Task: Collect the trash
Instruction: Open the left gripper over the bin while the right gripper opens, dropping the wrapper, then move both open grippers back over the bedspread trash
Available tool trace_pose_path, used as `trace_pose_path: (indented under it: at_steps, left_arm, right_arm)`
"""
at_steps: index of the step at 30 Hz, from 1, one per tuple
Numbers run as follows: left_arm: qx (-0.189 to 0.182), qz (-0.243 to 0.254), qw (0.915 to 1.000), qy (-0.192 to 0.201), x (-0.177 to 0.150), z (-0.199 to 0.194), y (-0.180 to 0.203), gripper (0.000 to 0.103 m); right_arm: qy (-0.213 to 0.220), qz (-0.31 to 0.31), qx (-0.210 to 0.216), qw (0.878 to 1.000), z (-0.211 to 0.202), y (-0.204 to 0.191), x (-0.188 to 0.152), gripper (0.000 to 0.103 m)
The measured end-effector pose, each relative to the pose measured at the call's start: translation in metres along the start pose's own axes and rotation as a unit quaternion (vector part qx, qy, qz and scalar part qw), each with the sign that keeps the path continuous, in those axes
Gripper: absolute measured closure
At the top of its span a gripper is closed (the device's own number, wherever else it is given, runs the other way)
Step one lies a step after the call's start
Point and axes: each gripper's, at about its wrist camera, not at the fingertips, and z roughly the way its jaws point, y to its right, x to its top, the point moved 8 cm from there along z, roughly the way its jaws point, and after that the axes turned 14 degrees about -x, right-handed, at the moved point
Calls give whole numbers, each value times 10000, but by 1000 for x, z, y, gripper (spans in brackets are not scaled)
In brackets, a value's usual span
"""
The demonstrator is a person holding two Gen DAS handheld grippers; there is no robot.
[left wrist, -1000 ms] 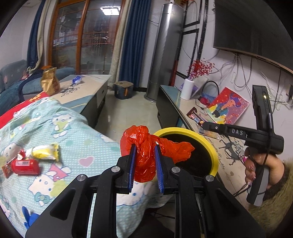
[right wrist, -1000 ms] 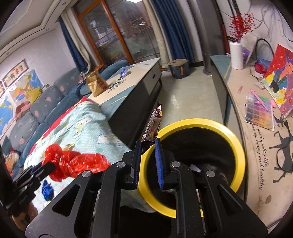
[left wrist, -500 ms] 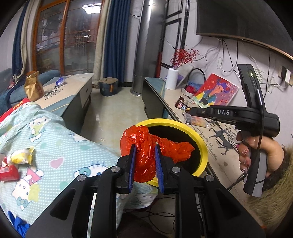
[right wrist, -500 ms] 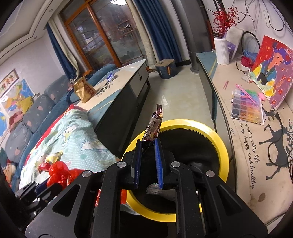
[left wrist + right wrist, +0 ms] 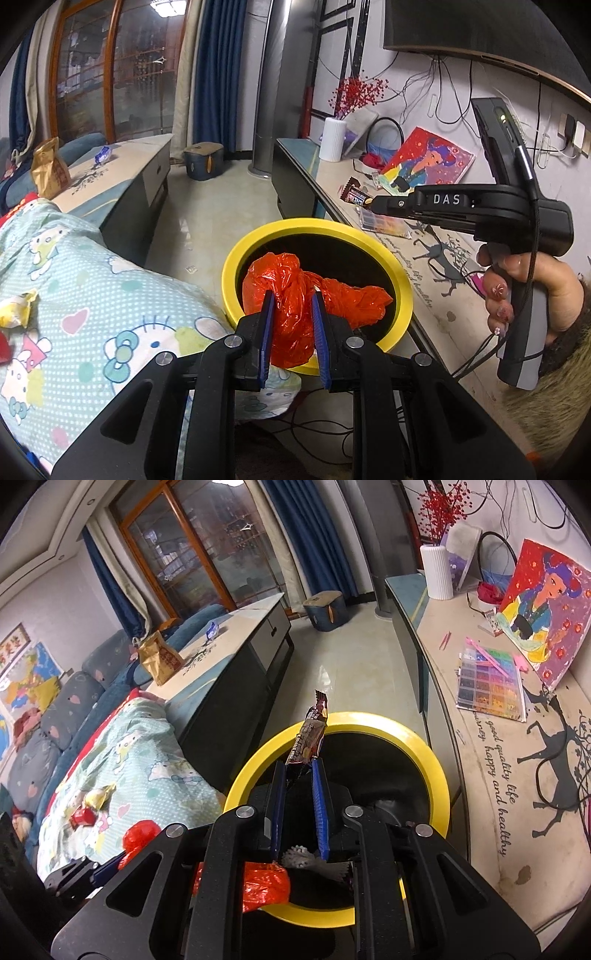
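Note:
A yellow-rimmed black trash bin [image 5: 400, 275] stands on the floor beside the bed. My left gripper [image 5: 292, 299] is shut on a crumpled red plastic bag [image 5: 295, 295] and holds it over the bin's near rim. My right gripper [image 5: 298, 768] is shut on a brown snack wrapper [image 5: 310, 734] and holds it over the bin [image 5: 439, 775]. In the left wrist view the right gripper [image 5: 373, 202] shows above the bin's far side with the wrapper [image 5: 354, 195] sticking out. The red bag also shows low in the right wrist view [image 5: 264, 884].
A Hello Kitty blanket [image 5: 110, 295] covers the bed at left, with a yellow wrapper [image 5: 16, 314] and a red packet [image 5: 84, 816] on it. A low cabinet [image 5: 517, 775] with paintings and a white vase runs along the right. A coffee table [image 5: 122, 166] holds a brown bag.
Both grippers moved toward the bin. The red bag now hangs over the bin's opening, and the right gripper with the wrapper sits higher over the rim.

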Motion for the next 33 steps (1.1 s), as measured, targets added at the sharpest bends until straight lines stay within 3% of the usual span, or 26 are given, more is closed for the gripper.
trace_pose_path:
  at_steps: [18, 21, 23, 27, 28, 33]
  left_arm:
    - [-152, -20, 9995, -292, -1, 44, -3, 81]
    - [-155, 33, 9992, -360, 1, 53, -2, 69]
    - [-205, 42, 9992, -354, 3, 57, -1, 45]
    - [-163, 37, 9994, -306, 5, 55, -3, 23]
    - [-126, 5, 9995, -294, 5, 53, -5, 13]
    - [32, -239, 9995, -202, 5, 40, -18, 7]
  right_arm:
    - [-130, 197, -139, 9996, 10, 17, -3, 93]
    - [-112, 311, -173, 9993, 9, 23, 0, 89]
    - [-82, 371, -222, 9990, 7, 27, 2, 78]
    - [-14, 503, -259, 9984, 4, 34, 5, 64]
    - [0, 521, -262, 9983, 3, 34, 5, 60]
    - [53, 494, -260, 9984, 2, 31, 7, 45]
